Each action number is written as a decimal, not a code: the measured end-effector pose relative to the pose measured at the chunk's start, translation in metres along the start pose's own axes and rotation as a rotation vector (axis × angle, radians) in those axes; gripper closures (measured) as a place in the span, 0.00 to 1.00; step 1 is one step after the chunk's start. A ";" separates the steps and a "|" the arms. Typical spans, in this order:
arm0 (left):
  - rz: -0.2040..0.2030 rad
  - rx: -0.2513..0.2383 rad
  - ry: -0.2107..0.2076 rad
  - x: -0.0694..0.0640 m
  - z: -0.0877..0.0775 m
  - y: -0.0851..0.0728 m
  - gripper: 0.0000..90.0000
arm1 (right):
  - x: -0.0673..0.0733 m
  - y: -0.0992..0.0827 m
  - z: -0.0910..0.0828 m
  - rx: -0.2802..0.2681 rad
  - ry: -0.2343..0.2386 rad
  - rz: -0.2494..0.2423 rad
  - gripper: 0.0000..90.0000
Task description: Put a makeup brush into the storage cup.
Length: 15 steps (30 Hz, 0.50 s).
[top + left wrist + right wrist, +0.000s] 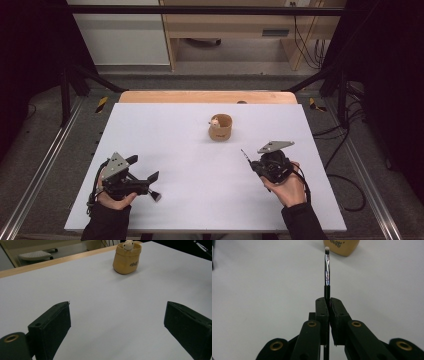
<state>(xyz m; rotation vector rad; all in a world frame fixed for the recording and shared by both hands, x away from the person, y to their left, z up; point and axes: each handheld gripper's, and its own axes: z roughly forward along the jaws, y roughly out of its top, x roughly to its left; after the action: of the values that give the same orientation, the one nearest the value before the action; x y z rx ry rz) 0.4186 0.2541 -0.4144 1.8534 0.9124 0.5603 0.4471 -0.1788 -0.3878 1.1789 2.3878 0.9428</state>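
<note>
High view: a white desk (200, 150) is seen from above, with a small tan pouch-shaped holder (220, 127) standing upright toward the far edge, slightly right of centre, a pale small object (215, 121) poking out of its mouth. The left gripper (150, 186) is held near the near-left corner, its jaws spread and nothing between them. The right gripper (248, 159) is held toward the near-right corner, with a thin brush (245, 156) projecting from it toward the holder, well apart from it.

Left gripper view: the jaws are seen wide apart over bare desk, released and empty. The holder (126, 258) stands ahead, near the far edge, with the pale object (128, 245) at its rim.

Right gripper view: the jaws are clenched on the dark handle of a slim makeup brush (327, 270), whose metal ferrule and pale bristle tip point at the base of the holder (341, 246).

Judged from here, the brush looks bound for the holder. The grip falls low on a thin round handle, so the brush could pivot or slip between the pads. The holder looks light and soft; a tip that catches its rim could tip it over or push it toward the far edge, and the pale object leaves less room in the mouth.
</note>
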 end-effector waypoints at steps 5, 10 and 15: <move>0.000 0.001 0.000 0.000 0.000 0.000 0.07 | -0.003 0.002 -0.006 -0.065 -0.006 0.018 0.95; 0.000 0.001 0.002 0.000 0.000 0.000 0.07 | -0.005 0.005 -0.013 -0.117 -0.012 0.033 0.95; 0.000 0.002 0.002 0.000 0.001 0.000 0.07 | -0.007 0.006 -0.019 -0.187 -0.021 0.063 0.95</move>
<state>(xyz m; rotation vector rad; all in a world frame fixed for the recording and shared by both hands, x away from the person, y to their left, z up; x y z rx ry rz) 0.4188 0.2539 -0.4151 1.8543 0.9148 0.5615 0.4448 -0.1893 -0.3694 1.1917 2.2025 1.1407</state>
